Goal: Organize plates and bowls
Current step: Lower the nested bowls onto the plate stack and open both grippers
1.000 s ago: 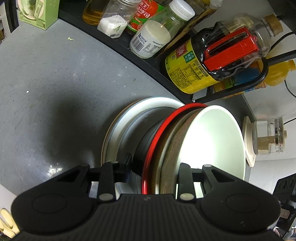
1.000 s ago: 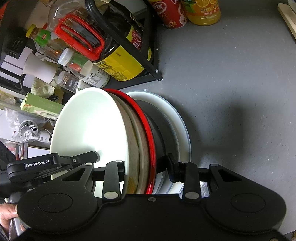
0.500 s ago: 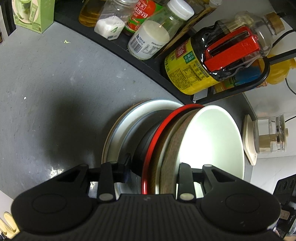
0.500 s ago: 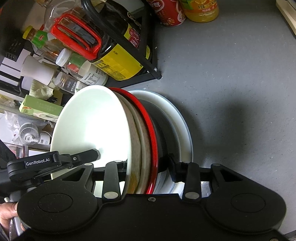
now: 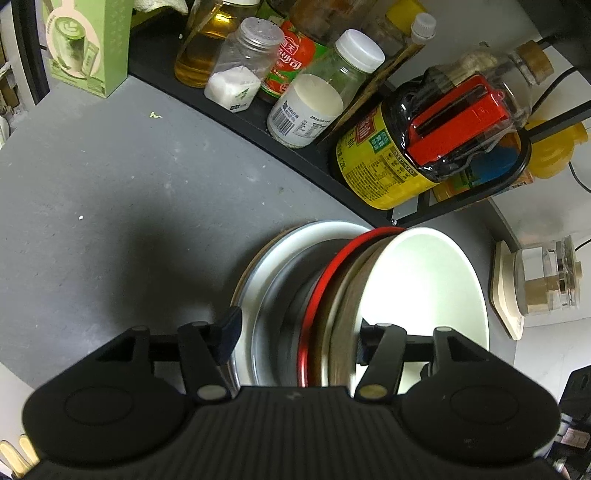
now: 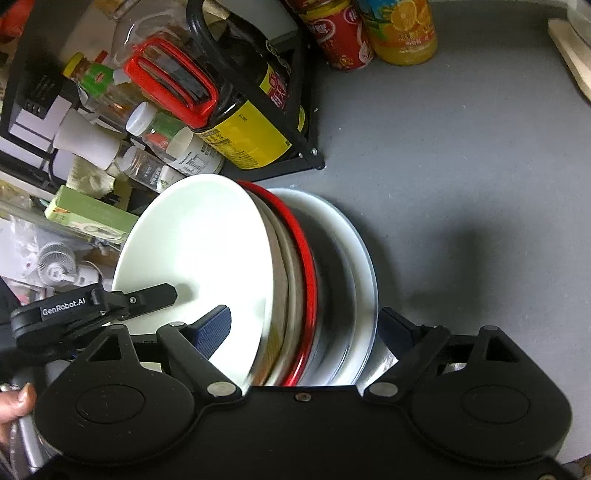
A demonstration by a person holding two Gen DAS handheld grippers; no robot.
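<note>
A stack of dishes lies on the grey counter [image 5: 110, 206]: a white bowl [image 5: 424, 288] on top, a tan bowl, a red-rimmed black bowl [image 5: 325, 280] and a white plate [image 5: 295, 243] at the bottom. My left gripper [image 5: 295, 336] straddles the stack's edge, open, one finger beside the plate rim and the other inside the white bowl. From the opposite side my right gripper [image 6: 303, 328] straddles the white bowl [image 6: 199, 251], the red-rimmed bowl [image 6: 301, 236] and the plate [image 6: 354, 240], open wide with both fingers clear. The left gripper's body [image 6: 92, 306] shows beyond the bowl.
A black rack [image 6: 295, 162] just behind the stack holds a yellow-labelled dark bottle [image 5: 373, 162], jars and sauce bottles. A green box [image 5: 88, 48] stands far left. A glass jar on a wooden board [image 5: 546, 280], a red can [image 6: 340, 33] and an orange bottle [image 6: 402, 29] stand nearby. A hand [image 6: 14, 406] shows.
Both grippers have opened: their fingers were pressed on the stack's edge before and now stand apart from it, the right pair most clearly. The stack has stayed in place.
</note>
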